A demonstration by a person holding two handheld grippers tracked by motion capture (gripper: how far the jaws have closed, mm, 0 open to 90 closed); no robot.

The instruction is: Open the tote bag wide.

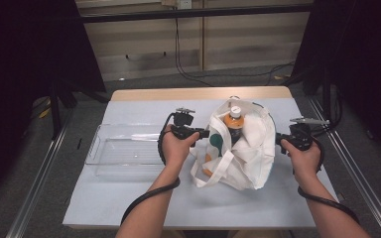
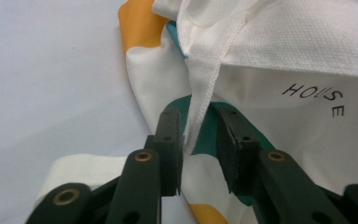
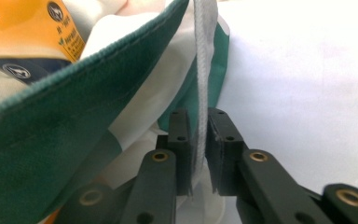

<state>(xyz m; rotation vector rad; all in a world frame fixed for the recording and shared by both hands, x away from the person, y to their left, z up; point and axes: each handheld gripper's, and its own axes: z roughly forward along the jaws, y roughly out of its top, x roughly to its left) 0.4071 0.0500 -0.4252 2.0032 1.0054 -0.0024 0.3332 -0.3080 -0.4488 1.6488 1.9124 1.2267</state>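
Observation:
A white tote bag (image 1: 250,153) with teal and orange patches stands on the table, with an orange drink bottle (image 1: 235,119) upright inside it. My left gripper (image 1: 206,134) is at the bag's left edge. In the left gripper view, the white seam strap (image 2: 200,100) runs down between the jaws of the left gripper (image 2: 199,140) with a clear gap beside it, so it is open. My right gripper (image 1: 279,139) is at the bag's right edge. In the right gripper view, the right gripper (image 3: 198,140) has its jaws slightly apart around a white strap (image 3: 201,70). The bottle (image 3: 23,32) shows past the bag's teal rim.
A clear plastic tray (image 1: 124,151) lies on the white table cover (image 1: 129,198), left of my left hand. Black frame posts and cables stand beyond the table's far edge. The table's right edge is close to my right hand.

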